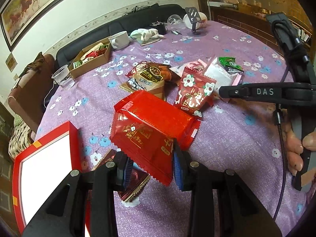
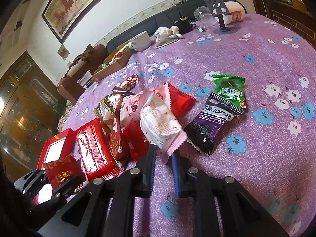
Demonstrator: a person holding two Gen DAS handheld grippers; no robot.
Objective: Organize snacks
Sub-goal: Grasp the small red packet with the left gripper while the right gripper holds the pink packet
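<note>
We see left gripper [image 1: 151, 165] clamped on red packet [image 1: 146, 138], hiding dark wrapper [image 1: 134, 185] beneath. Right gripper [image 2: 164, 154] pinches blurred pink-white packet [image 2: 160, 126]; its print unreadable. Red box [image 1: 75, 138] cut off at left edge. Purple cloth [image 2: 256, 167] lies bare to right. Two packets, green [image 2: 230, 90] and black [image 2: 209, 126], lie beside pile.

Both looking down close over the table [image 1: 227, 138], toward the far wall; sharing the snack pile [image 2: 150, 114] and red box [image 1: 47, 138].
</note>
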